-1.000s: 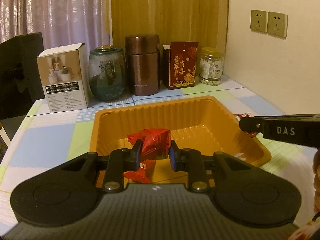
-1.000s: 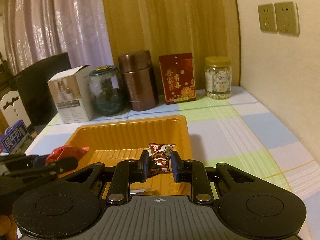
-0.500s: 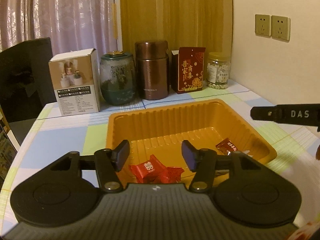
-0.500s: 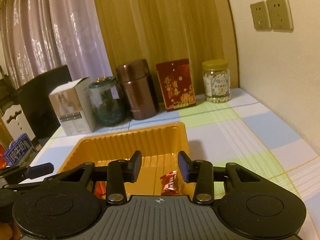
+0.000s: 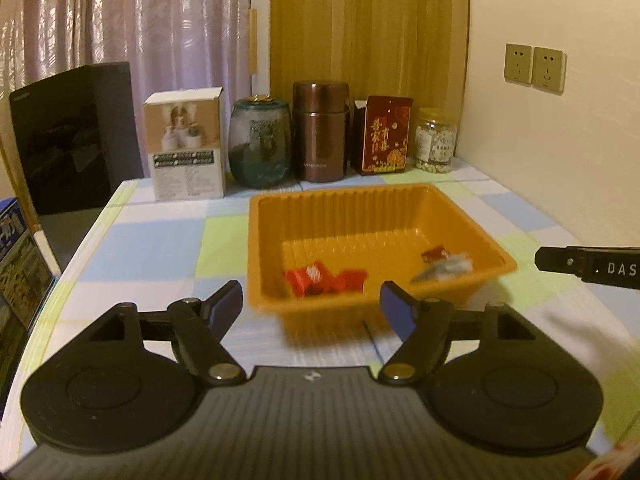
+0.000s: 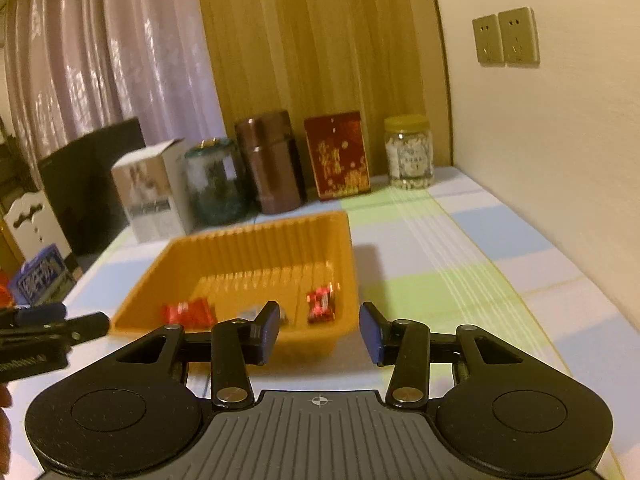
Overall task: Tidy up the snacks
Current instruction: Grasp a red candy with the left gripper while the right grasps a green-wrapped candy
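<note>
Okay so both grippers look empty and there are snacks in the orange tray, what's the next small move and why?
Probably draw both grippers further back from the orange tray and turn to look for another loose snack. The left gripper and right gripper are opening with nothing between their jaws, and the red snacks and the smaller wrapped snack already lie inside the tray. No other loose snack is clearly in view.

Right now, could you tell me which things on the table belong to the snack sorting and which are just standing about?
Part of the job:
- orange tray
- red snack packets
- silver-and-red packets

Standing about:
- white box
- green glass jar
- brown flask
- red box
- nut jar
</note>
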`<state>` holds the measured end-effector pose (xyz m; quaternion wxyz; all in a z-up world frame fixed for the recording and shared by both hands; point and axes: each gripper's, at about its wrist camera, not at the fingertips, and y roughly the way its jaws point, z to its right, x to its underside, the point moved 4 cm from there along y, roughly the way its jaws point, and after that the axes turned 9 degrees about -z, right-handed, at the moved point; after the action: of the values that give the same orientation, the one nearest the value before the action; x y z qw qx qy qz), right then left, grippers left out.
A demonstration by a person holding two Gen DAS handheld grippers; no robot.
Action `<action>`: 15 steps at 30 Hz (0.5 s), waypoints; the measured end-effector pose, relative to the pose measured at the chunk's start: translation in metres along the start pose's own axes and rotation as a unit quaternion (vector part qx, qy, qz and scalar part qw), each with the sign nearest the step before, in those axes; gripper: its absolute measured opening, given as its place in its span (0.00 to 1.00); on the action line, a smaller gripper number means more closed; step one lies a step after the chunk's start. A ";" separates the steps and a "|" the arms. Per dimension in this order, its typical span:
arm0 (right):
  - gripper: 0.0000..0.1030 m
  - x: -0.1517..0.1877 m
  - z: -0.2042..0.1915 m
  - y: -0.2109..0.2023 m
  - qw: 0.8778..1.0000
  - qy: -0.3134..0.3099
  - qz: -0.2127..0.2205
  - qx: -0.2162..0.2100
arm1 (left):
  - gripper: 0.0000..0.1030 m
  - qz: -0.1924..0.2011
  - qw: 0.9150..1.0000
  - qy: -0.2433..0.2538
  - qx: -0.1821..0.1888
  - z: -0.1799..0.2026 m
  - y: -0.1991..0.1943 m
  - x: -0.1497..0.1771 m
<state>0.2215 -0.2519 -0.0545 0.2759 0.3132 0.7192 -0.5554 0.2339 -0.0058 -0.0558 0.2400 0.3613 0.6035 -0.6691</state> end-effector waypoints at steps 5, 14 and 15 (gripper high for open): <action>0.44 0.032 -0.004 -0.009 1.000 -0.012 -0.026 -0.002 | 0.74 -0.020 1.000 -0.005 -0.003 -0.004 -0.020 0.035; 0.44 0.081 -0.015 -0.011 0.994 -0.087 -0.064 -0.026 | 0.74 -0.067 0.998 -0.012 -0.001 -0.007 -0.033 0.088; 0.44 0.086 -0.016 -0.010 0.993 -0.092 -0.068 -0.029 | 0.74 -0.069 0.998 -0.010 -0.001 -0.007 -0.033 0.090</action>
<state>0.1573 -0.2261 -0.1083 0.3114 0.2028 0.7261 -0.5785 0.1542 0.0161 -0.1047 0.1998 0.3119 0.6249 -0.6872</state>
